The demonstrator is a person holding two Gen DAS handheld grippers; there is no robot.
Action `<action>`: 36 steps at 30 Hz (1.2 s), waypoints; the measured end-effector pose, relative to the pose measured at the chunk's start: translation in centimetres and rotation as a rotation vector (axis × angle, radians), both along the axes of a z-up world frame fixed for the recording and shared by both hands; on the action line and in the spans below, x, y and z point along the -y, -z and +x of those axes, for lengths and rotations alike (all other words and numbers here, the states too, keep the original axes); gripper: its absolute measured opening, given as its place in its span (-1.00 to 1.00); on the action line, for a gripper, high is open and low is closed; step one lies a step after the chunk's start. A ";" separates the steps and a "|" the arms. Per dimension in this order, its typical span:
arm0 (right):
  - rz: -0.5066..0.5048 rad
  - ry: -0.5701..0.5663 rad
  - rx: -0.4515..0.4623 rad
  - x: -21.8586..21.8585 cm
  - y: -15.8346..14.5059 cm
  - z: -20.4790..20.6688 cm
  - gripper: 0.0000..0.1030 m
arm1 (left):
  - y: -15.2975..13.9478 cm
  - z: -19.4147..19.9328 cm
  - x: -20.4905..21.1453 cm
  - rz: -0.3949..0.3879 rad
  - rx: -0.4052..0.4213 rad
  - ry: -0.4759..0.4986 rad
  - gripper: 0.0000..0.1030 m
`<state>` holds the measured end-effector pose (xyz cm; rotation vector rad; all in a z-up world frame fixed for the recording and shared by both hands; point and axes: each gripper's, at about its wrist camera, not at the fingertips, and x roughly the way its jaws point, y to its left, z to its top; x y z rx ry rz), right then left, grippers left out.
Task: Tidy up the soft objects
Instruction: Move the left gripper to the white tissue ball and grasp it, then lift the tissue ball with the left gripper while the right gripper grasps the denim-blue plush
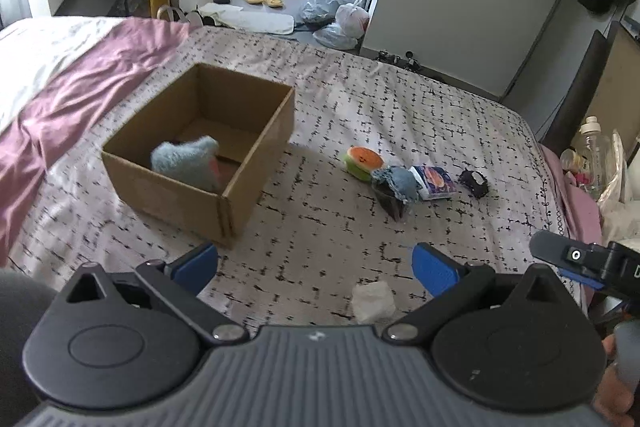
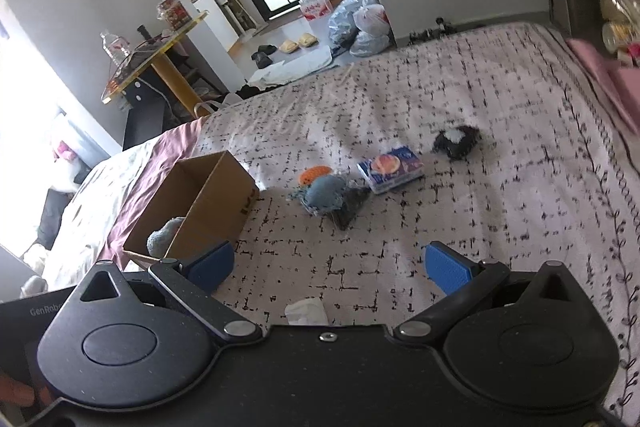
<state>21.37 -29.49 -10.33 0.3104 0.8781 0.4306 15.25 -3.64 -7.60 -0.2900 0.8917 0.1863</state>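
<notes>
- Bed: patterned sheet carries everything; both grippers hover over its near edge, tilted down at it.
- Box: open cardboard, left of the bed's middle. Blue plush already sits inside, against the near wall.
- Loose cluster, right of the box, mid-bed, running left to right: orange-green toy, denim pouch lying on a dark cloth, tissue pack, black-white toy a little apart at the right end.
- Cluster's row runs roughly parallel to the near edge, so either gripper meets it broadside.
- White wad: crumpled tissue or cloth, can't tell which; at the near edge, closest item to both grippers.
- Key relation: the wad lies straight ahead of the left gripper, between its fingers' line and slightly right of centre. In the right wrist view it sits left of centre under the right gripper. Left looks better lined up, and is nearer the box too.
- Fingers: both grippers spread wide, blue pads well apart, holding nothing, touching nothing.
- Judgement: wad is probably the next pick; squashy, so close gently and low.
</notes>
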 end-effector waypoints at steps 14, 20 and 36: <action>0.110 0.029 -0.124 1.3 3.7 2.2 1.00 | 7.7 3.1 3.3 -0.105 -0.148 0.013 0.77; 0.111 0.007 -0.147 1.0 4.7 2.9 1.00 | 10.0 4.6 4.1 -0.120 -0.173 0.010 0.73; 0.092 0.040 -0.163 1.1 6.0 4.9 1.00 | 14.5 6.6 5.7 -0.143 -0.258 -0.015 -0.15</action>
